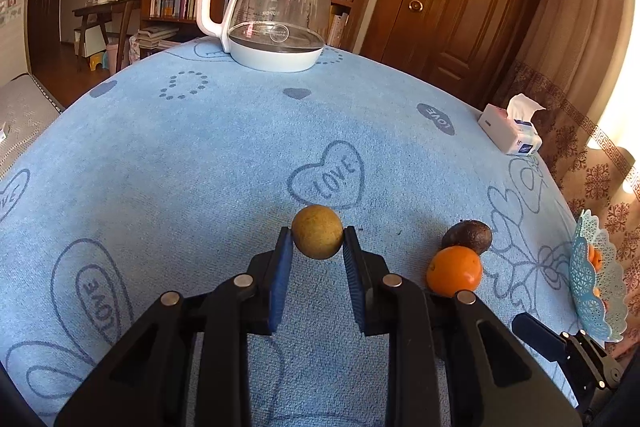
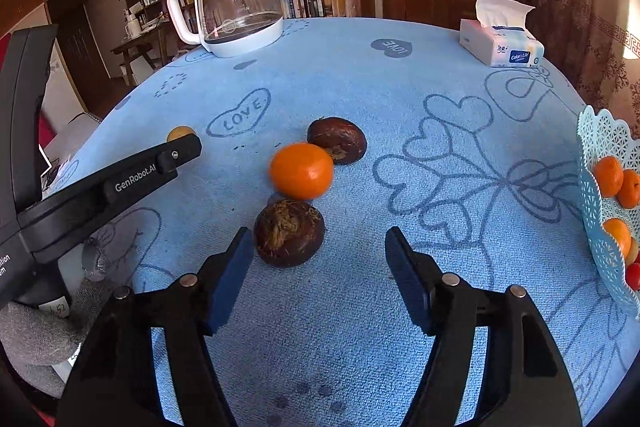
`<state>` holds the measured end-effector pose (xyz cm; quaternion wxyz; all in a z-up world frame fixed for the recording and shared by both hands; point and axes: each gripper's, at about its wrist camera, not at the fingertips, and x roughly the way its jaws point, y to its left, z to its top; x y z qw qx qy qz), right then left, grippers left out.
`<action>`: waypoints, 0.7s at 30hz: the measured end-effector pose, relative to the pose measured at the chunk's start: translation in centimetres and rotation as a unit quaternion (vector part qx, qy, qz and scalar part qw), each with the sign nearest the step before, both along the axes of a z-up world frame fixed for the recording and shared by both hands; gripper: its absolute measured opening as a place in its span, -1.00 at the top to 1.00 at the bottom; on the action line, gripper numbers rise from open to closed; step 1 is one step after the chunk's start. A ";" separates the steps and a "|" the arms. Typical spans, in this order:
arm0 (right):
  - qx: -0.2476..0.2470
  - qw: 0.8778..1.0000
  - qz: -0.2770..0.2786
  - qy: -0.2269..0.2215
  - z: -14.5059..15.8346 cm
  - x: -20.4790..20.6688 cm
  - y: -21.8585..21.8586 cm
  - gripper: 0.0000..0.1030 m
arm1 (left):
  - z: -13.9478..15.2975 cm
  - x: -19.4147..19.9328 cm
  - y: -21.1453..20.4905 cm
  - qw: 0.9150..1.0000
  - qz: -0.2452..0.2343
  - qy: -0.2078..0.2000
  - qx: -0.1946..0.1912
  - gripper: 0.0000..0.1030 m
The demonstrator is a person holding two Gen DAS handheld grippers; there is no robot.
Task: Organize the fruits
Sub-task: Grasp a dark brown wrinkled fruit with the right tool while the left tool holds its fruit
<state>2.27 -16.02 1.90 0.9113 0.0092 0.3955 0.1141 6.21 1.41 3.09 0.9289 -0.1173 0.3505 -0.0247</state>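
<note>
on the left, the left gripper [image 1: 317, 251] is clamped on a small round yellow-brown fruit [image 1: 317, 231], its 2 blue pads pressing the fruit's sides just above the blue cloth [image 1: 200, 155] with its heart and "love" prints. from the right wrist view the same gripper reaches in from the left edge, with only the top of that fruit peeking over its tip.

in the middle of the cloth lie 3 loose fruits close together: a dark brown fruit [image 2: 289, 231] nearest, its fibrous end turned up, an orange [image 2: 301, 170] just behind it, and a second dark brown fruit [image 2: 337, 140] touching the orange on its far right side. the right gripper [image 2: 320, 267] stands with its jaws apart and nothing pressed between them; the near dark fruit lies just ahead of the left pad, whether touching it i cannot tell.

at the far edge stand a glass kettle [image 2: 236, 7] with a white handle and, further right, a tissue box [image 2: 500, 43]. at the right edge a pale blue lattice basket [image 2: 592, 163] holds several oranges and something red.
</note>
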 end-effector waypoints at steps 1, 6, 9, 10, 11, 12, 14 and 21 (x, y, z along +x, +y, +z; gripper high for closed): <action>-0.001 1.000 0.005 0.003 -0.1 0.1 0.2 -0.24 | 0.0 0.0 0.0 1.000 0.000 0.000 0.000 0.49; -0.006 1.000 0.022 0.021 -0.7 1.0 1.1 -0.05 | 0.0 -0.1 -0.1 1.000 -0.001 0.000 0.001 0.49; -0.001 0.999 0.022 0.029 -1.0 1.3 1.2 -0.02 | 0.0 0.0 -0.2 1.000 -0.004 -0.001 0.001 0.49; -0.001 0.999 0.022 0.029 -0.9 1.3 1.3 0.03 | 0.0 0.0 -0.2 1.000 -0.004 -0.001 0.002 0.49; 0.001 0.999 0.024 0.029 -0.9 1.3 1.3 0.08 | 0.0 0.0 -0.2 1.000 -0.005 -0.001 0.002 0.49; 0.000 0.999 0.027 0.029 -1.0 1.3 1.4 0.11 | 0.0 0.0 -0.2 1.000 -0.006 -0.001 0.003 0.49; -0.005 0.999 0.029 0.026 -0.9 1.1 1.6 0.15 | 0.0 0.0 -0.3 1.000 -0.007 -0.001 0.003 0.49; 0.010 1.000 0.014 0.025 -0.6 0.5 1.1 0.15 | -0.1 0.0 -0.2 1.000 -0.009 -0.001 0.001 0.49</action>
